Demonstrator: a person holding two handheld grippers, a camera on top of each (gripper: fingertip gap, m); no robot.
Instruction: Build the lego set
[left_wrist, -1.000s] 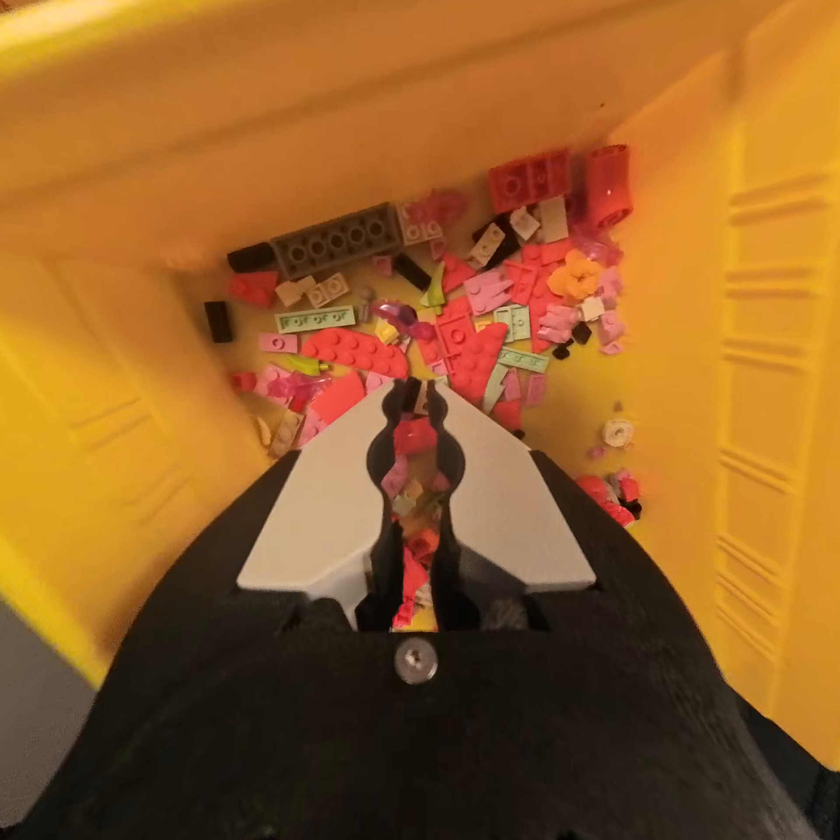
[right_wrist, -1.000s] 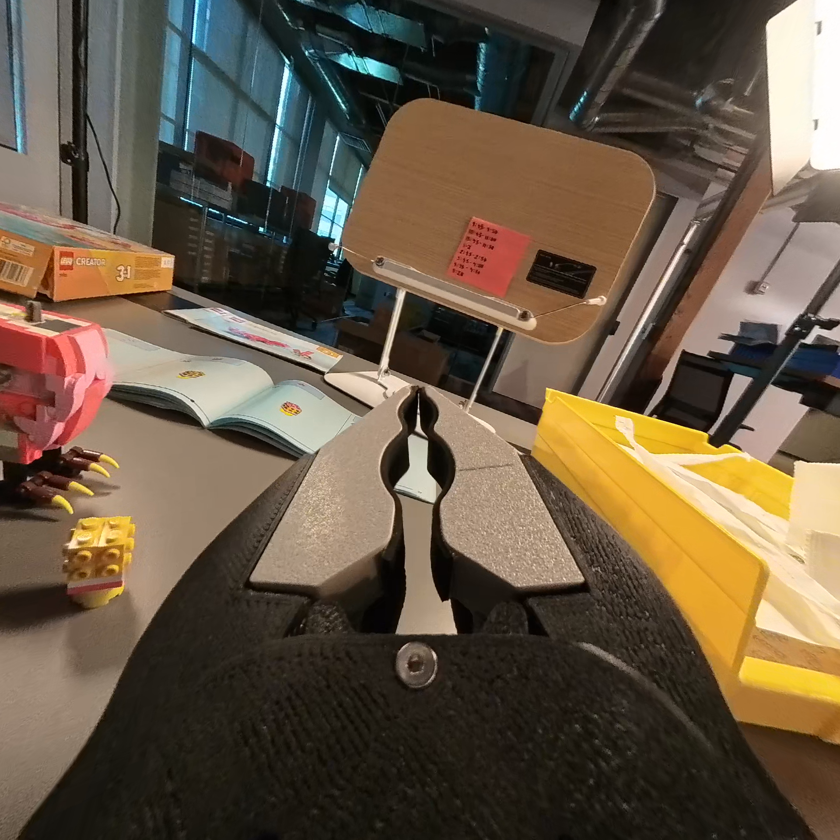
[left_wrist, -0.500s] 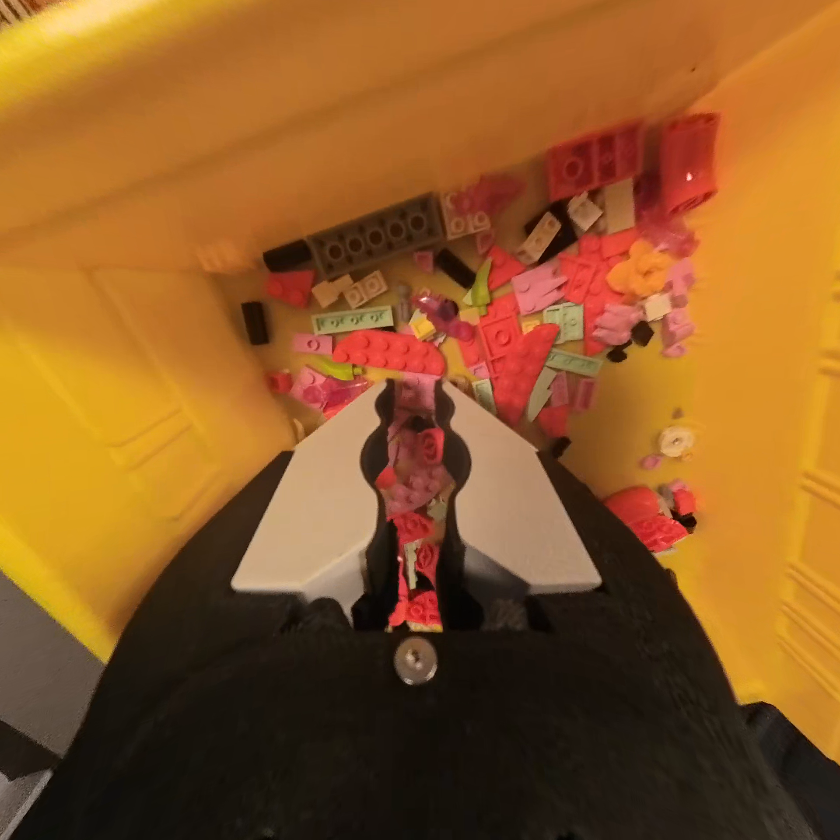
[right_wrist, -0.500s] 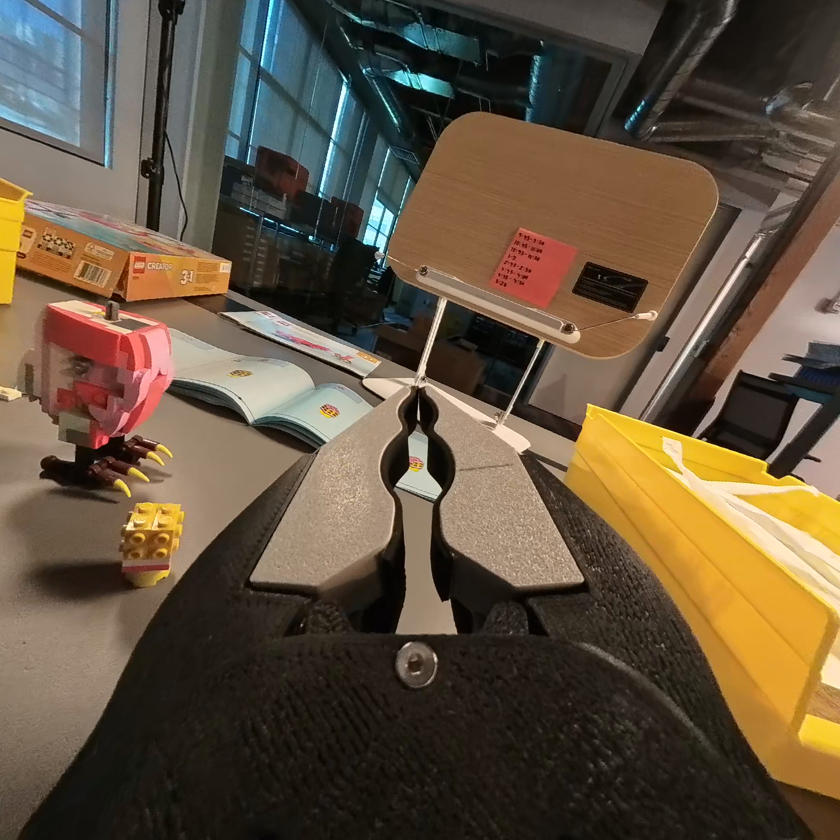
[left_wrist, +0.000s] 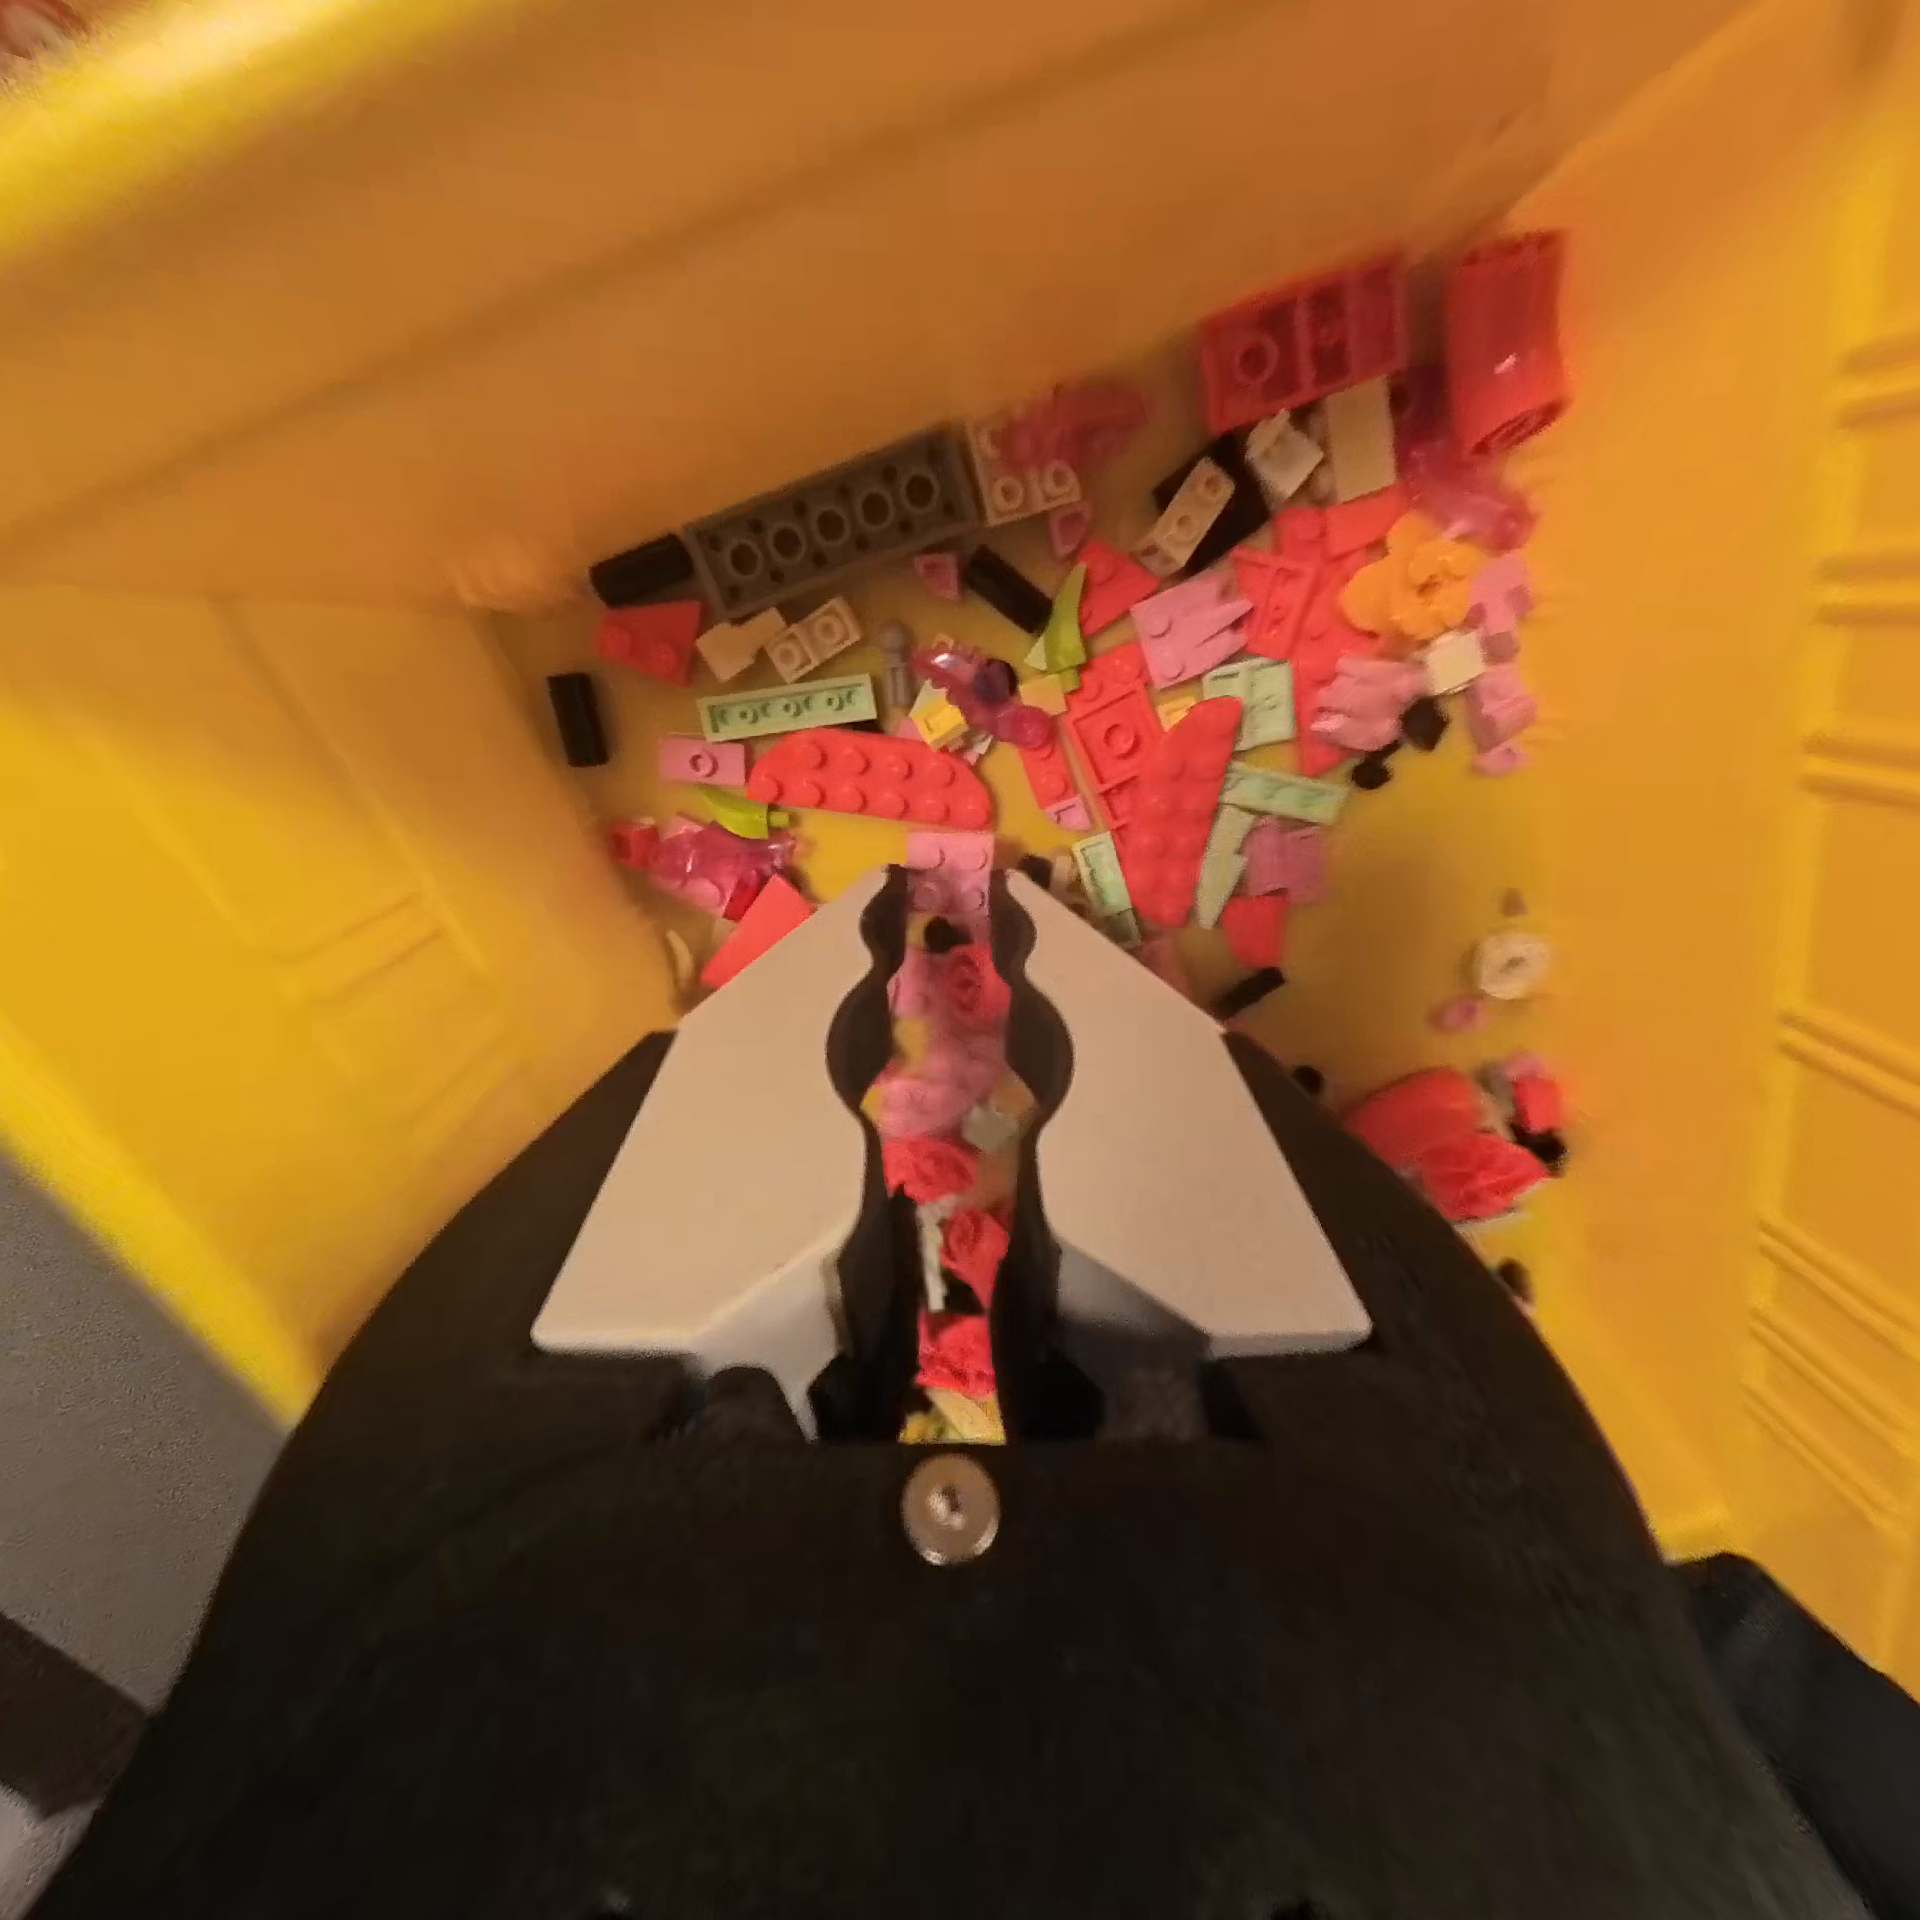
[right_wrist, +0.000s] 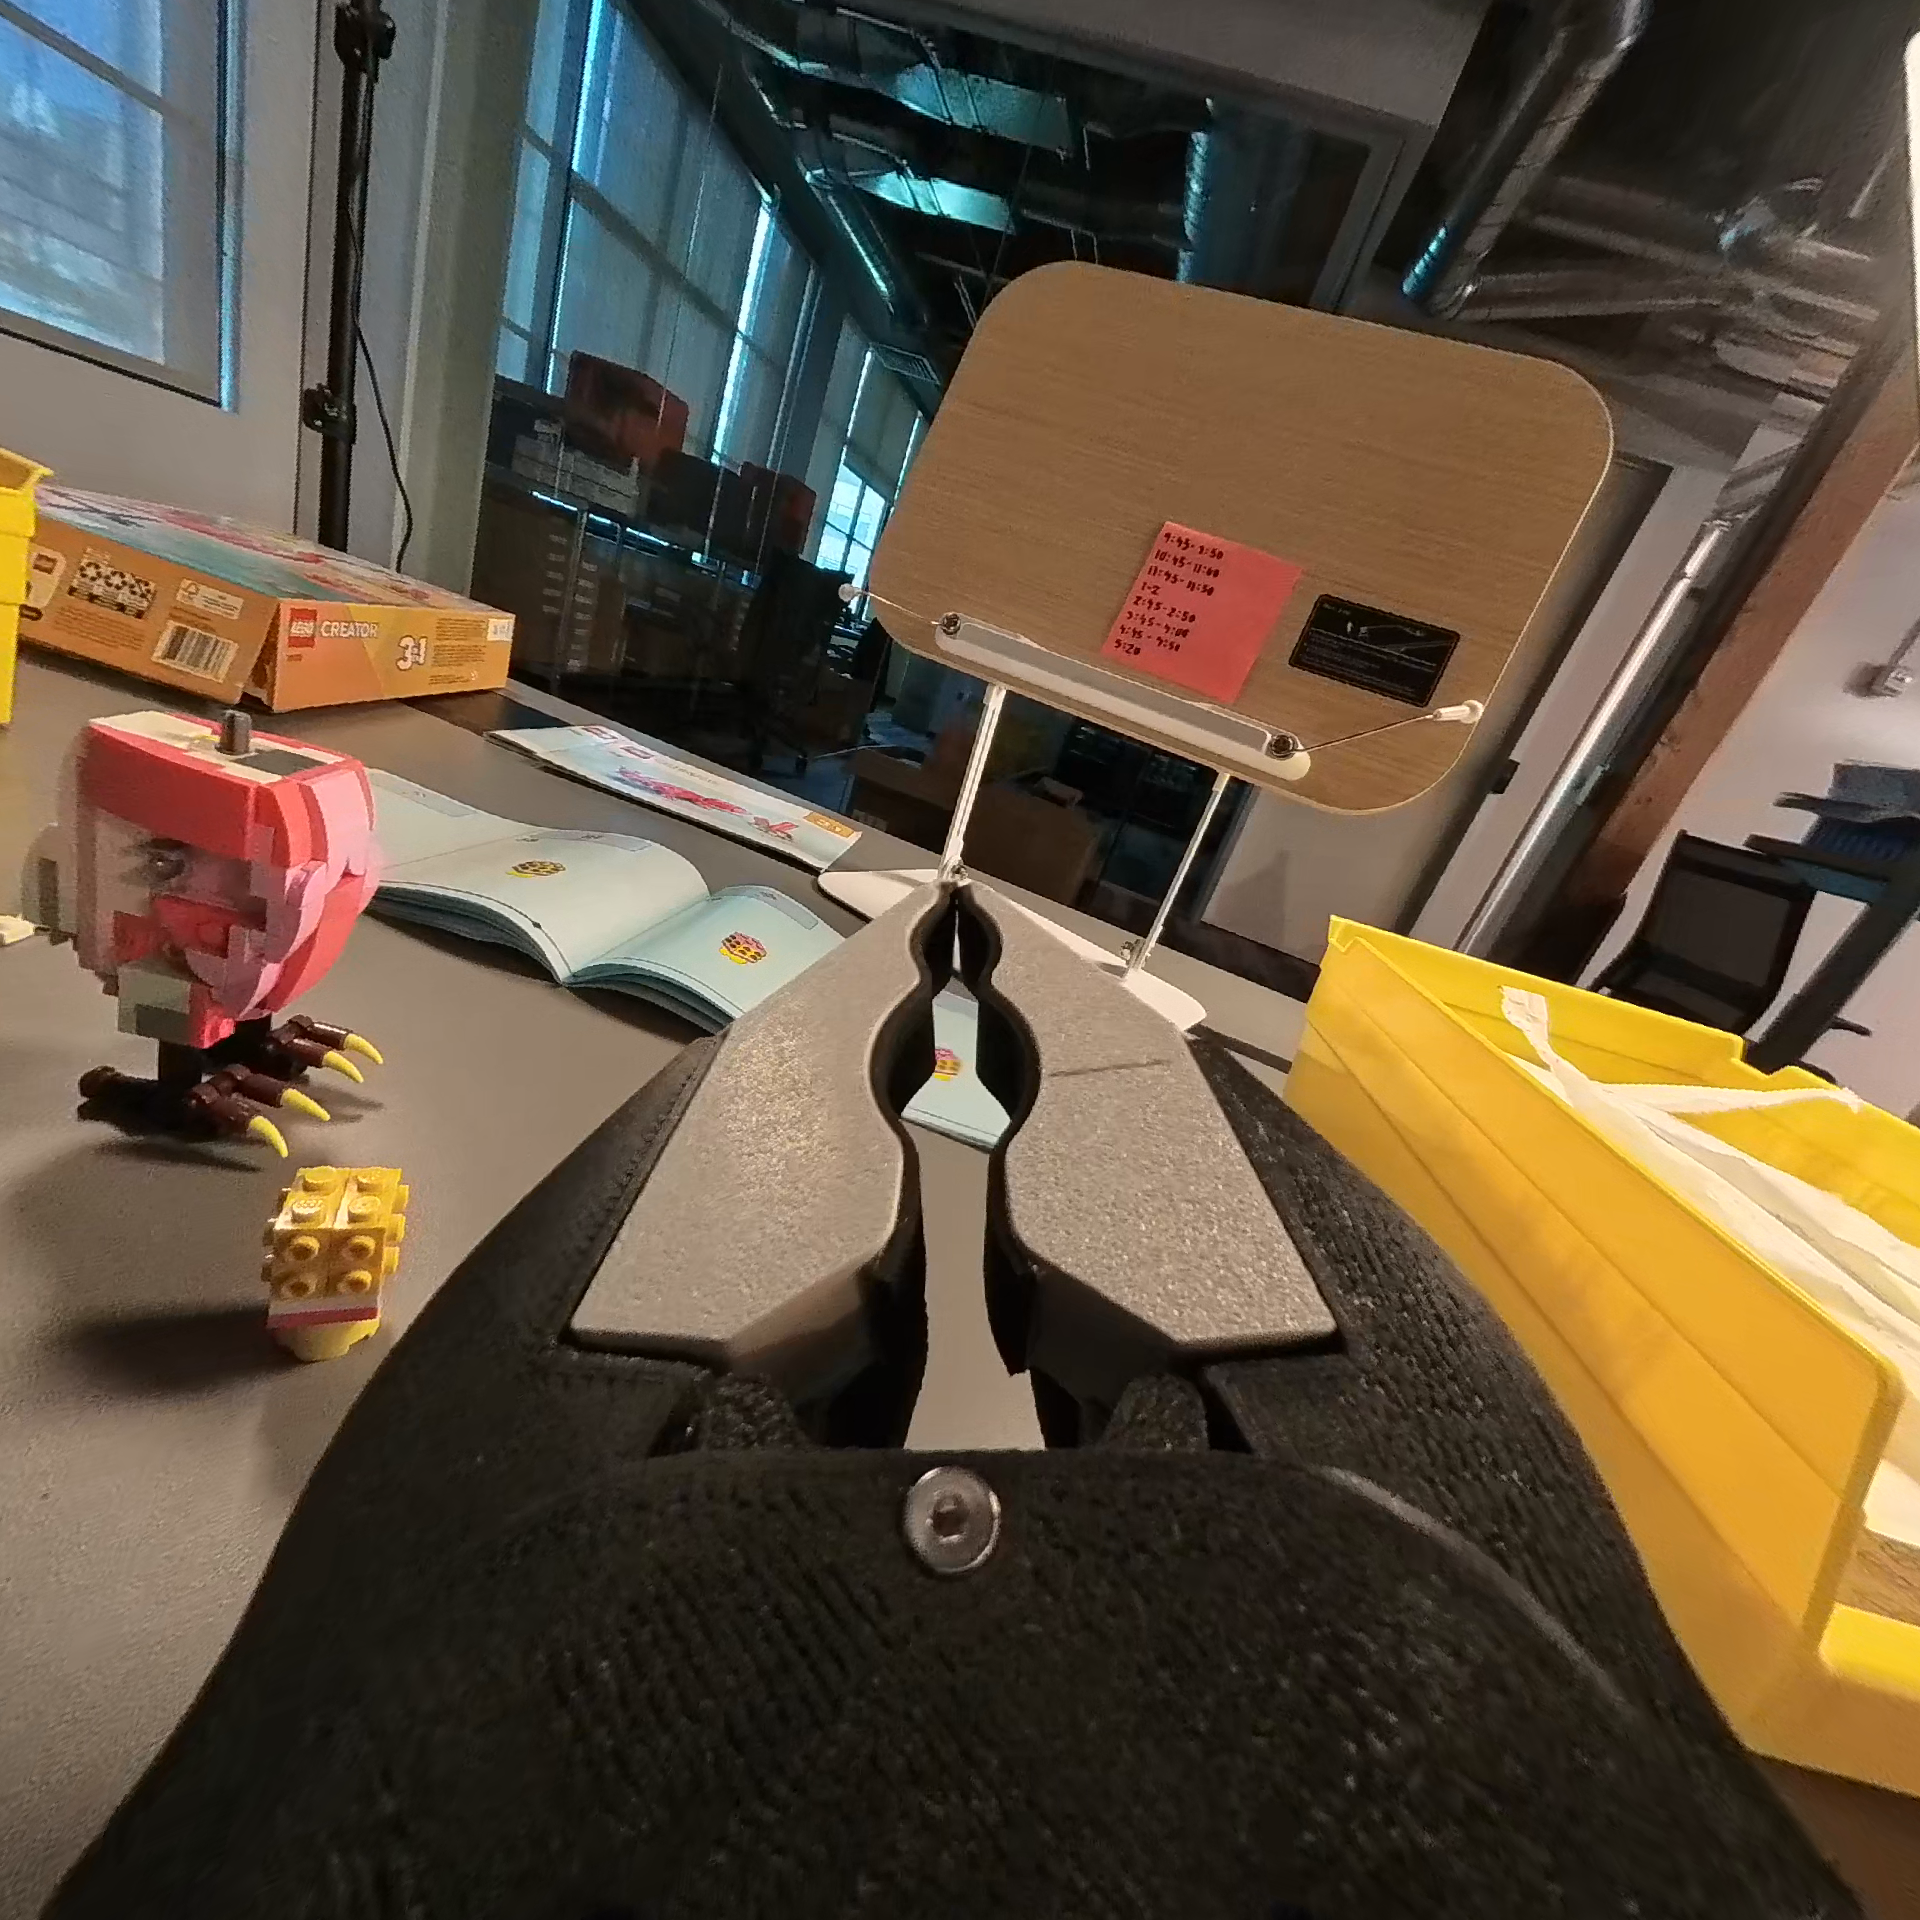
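My left gripper (left_wrist: 951, 883) points down into a yellow bin (left_wrist: 312, 727) full of loose small bricks. Its fingertips are closed on the two sides of a pink studded plate (left_wrist: 951, 860), just below a coral half-round plate (left_wrist: 868, 784). The picture is blurred by motion. My right gripper (right_wrist: 951, 906) is shut with its tips touching and nothing between them. It hovers over a dark table (right_wrist: 520, 1091), far from the bricks.
A grey holed brick (left_wrist: 831, 530) and red bricks (left_wrist: 1299, 353) lie at the bin's far end. A pink bird model (right_wrist: 208, 883), a small yellow block (right_wrist: 332, 1262), an open booklet (right_wrist: 582, 904), a wooden book stand (right_wrist: 1247, 540) and another yellow bin (right_wrist: 1558, 1195) are on the table. My right fingertips sit around 55 cm from my left ones.
The left jaws widened from a narrower gap and now sit on the pink plate that came between the tips. The right gripper stayed shut while its view swung, bringing the bird model further in.
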